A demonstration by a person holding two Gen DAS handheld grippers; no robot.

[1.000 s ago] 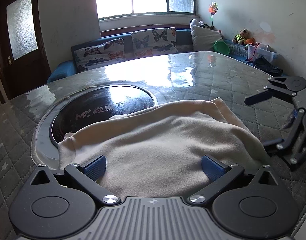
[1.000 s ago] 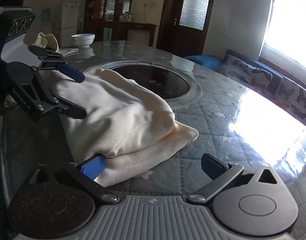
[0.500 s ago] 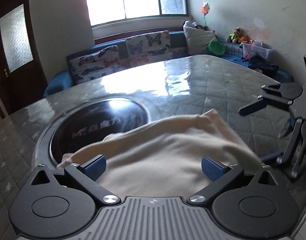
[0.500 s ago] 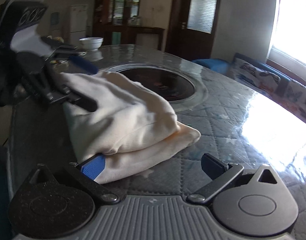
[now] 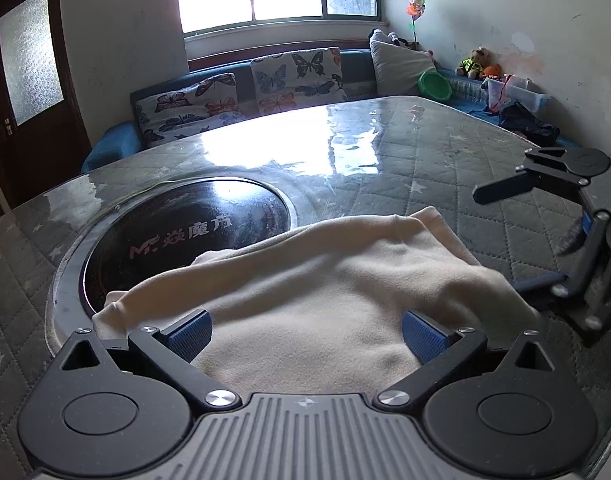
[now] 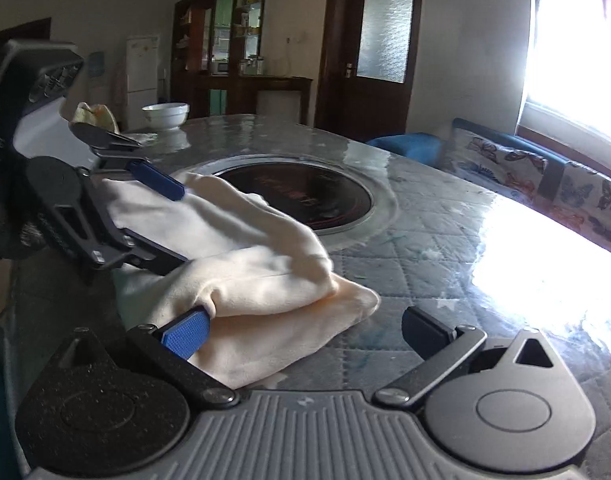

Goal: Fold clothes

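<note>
The folded cream garment (image 5: 325, 292) lies on the quilted table (image 5: 445, 168) between and ahead of the spread-wide fingers of the left gripper (image 5: 305, 330), while the right gripper (image 6: 305, 330), jaws equally wide, touches the garment's near edge with its left pad only.

You are working in a home dining room, butterfly-cushioned bench (image 5: 241, 92) lining the window, glass-fronted cabinet (image 6: 225, 40) and fridge (image 6: 139, 76) standing behind the table (image 6: 445, 220).
</note>
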